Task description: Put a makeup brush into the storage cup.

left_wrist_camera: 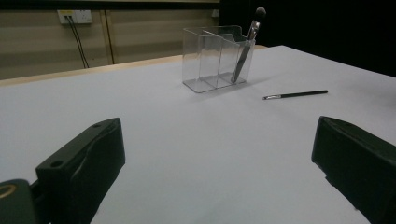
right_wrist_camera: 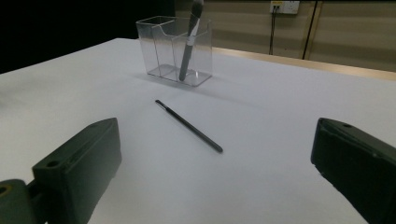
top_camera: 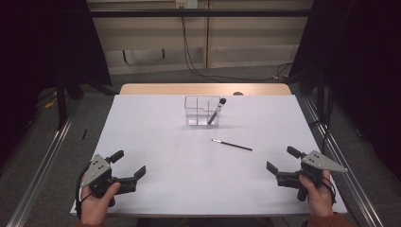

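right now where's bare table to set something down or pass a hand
Bare white table runs between the left gripper and right gripper, below the thin black brush. Both table sides are free. Most crowded: mid-table, around the clear plastic organizer holding a dark makeup brush.

The table (top_camera: 156, 142) has a white top that takes up the middle of the high view, with a strip of pale wood showing along its far edge. A clear plastic holder (top_camera: 202, 111) with compartments stands on it above the centre of the frame. A thin black brush (top_camera: 231, 145) lies flat on the white surface just right of centre, below the holder and apart from it.
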A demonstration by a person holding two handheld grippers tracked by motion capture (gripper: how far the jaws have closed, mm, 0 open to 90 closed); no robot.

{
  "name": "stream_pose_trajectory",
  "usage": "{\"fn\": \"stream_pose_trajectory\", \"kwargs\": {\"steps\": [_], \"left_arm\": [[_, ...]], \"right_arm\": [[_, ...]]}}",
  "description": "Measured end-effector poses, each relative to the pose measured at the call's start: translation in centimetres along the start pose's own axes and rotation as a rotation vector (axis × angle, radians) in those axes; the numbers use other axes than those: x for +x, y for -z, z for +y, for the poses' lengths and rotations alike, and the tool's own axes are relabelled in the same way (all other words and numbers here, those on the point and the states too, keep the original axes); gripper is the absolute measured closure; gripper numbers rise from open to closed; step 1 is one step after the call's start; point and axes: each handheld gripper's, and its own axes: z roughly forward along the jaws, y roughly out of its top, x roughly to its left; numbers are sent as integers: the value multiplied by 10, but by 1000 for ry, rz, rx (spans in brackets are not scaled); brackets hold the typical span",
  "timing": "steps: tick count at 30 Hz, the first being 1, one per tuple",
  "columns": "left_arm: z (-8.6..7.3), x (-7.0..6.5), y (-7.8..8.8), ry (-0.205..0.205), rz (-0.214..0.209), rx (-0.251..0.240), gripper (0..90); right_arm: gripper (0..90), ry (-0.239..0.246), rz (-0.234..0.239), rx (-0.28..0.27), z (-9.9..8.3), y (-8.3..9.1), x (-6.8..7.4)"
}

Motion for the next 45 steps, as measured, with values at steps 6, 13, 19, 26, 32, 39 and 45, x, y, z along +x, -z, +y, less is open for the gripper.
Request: {"fn": "stream_pose_trajectory", "kwargs": {"steps": [6, 13, 19, 26, 32, 39, 45], "left_arm": [[0, 0, -2, 0, -5, 1, 26], [1, -1, -3, -10, -4, 1, 26], [1, 1, -3, -10, -2, 3, 26], [1, 1, -5, -9, -13, 4, 26], [1, 2, -5, -4, -17, 2, 26], [1, 3, -5, 6, -10, 5, 26], [2, 1, -5, -7, -13, 3, 26]], "right_arm": [[10, 9, 25, -10, 7, -11, 5], [20, 29, 41, -15, 18, -29, 4], [26, 30, 68, -18, 28, -45, 2], [30, 48, 83, 11, 38, -63, 5], [30, 50, 119, 50, 47, -85, 6], [19, 57, 161, 95, 55, -110, 8], [36, 78, 187, 118, 62, -124, 13]]}}
